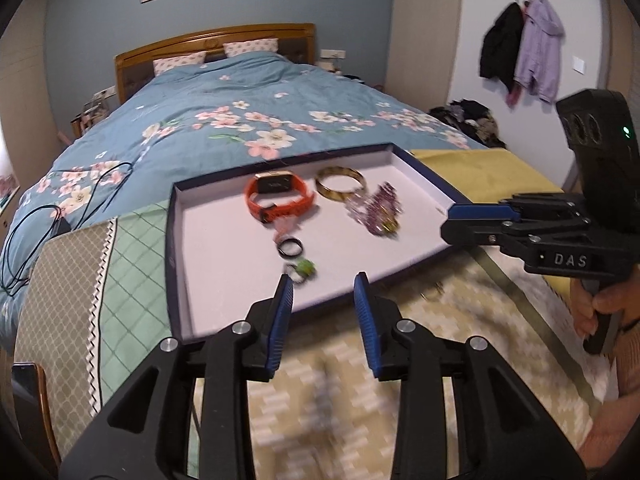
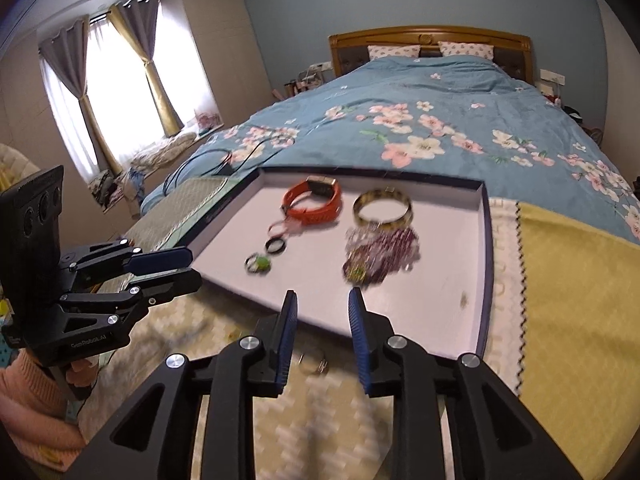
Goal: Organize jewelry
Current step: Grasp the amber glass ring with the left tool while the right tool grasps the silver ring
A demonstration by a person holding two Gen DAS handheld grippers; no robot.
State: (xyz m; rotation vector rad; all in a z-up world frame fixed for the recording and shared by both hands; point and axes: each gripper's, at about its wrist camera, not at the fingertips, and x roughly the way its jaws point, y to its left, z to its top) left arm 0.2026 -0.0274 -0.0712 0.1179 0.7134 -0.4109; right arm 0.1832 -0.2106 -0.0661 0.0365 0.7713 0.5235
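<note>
Legible markings are found on the two tools only. In the left wrist view, the right tool (image 1: 478,222) carries the raised letters "DAS" in white on the black face of its body, below the linkage. In the right wrist view, the left tool (image 2: 176,268) bears the pale wording "GenRobot.AI" along the lower edge of its black body, above the hand. The screen of the orange watch (image 1: 278,196) in the tray shows marks too blurred to read. No other text, number or sign is readable.
</note>
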